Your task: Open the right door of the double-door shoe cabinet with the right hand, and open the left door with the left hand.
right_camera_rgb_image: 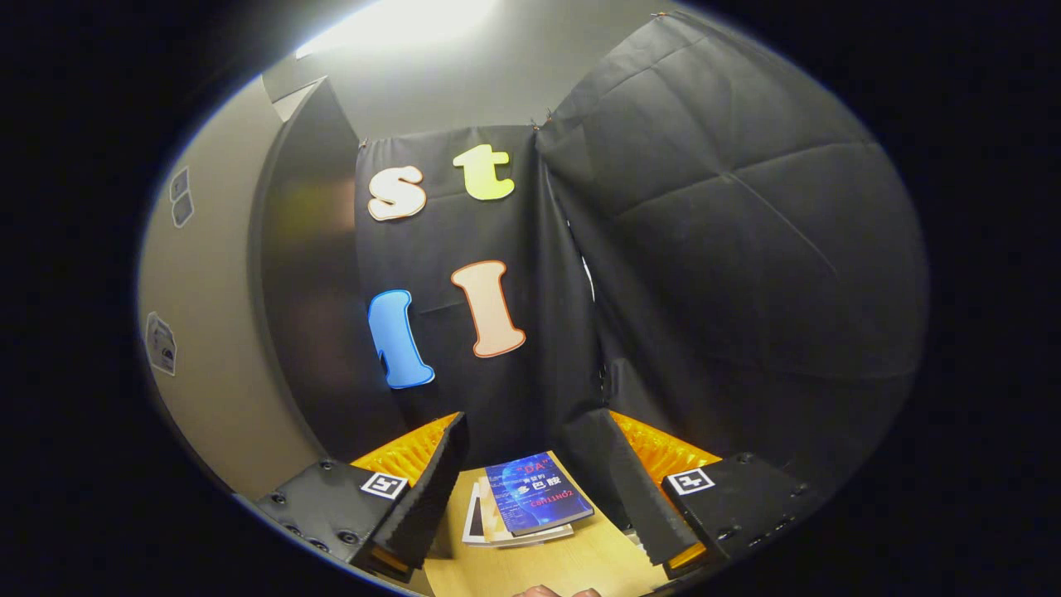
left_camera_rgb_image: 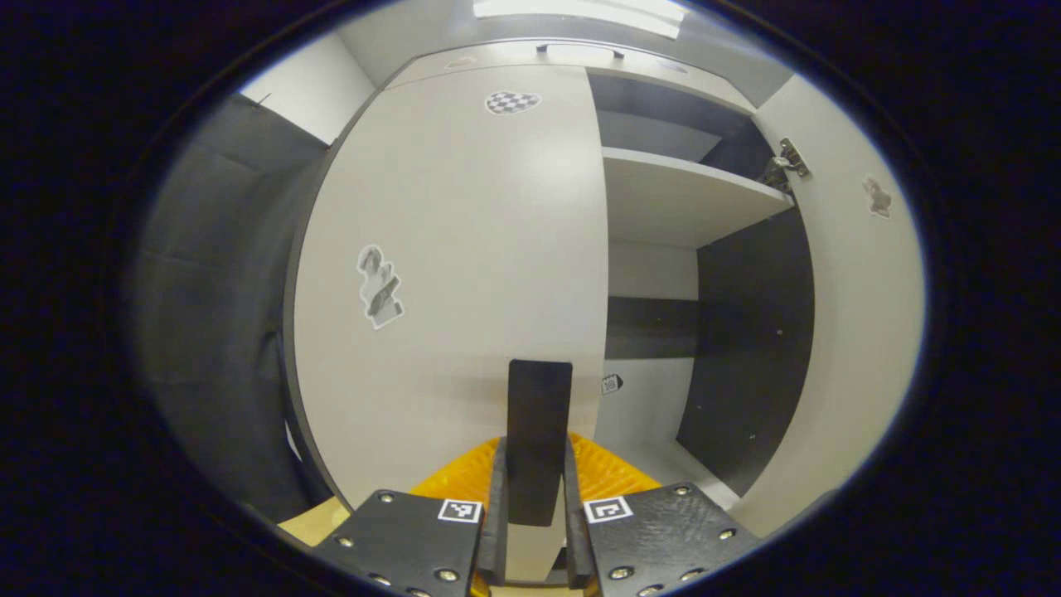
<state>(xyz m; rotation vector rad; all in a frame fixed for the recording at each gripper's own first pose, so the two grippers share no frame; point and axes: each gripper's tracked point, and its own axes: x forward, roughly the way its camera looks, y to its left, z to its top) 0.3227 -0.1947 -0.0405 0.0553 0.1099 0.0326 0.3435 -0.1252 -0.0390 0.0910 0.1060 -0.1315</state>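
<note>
Pressed together at six o'clock, the left gripper (left_camera_rgb_image: 535, 489) jaws pinch the closed white left cabinet door's (left_camera_rgb_image: 448, 274) dark handle (left_camera_rgb_image: 539, 414) to pull, while the right gripper (right_camera_rgb_image: 530, 489), jaws spread, has left the white right door (left_camera_rgb_image: 862, 332) open.

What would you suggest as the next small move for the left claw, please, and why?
Probably a gentle pull back, swinging outward. The left claw looks shut on the handle of the left door, which seems still closed, while the right door already stands open, showing the shelf. The right claw is open, holding nothing.
</note>
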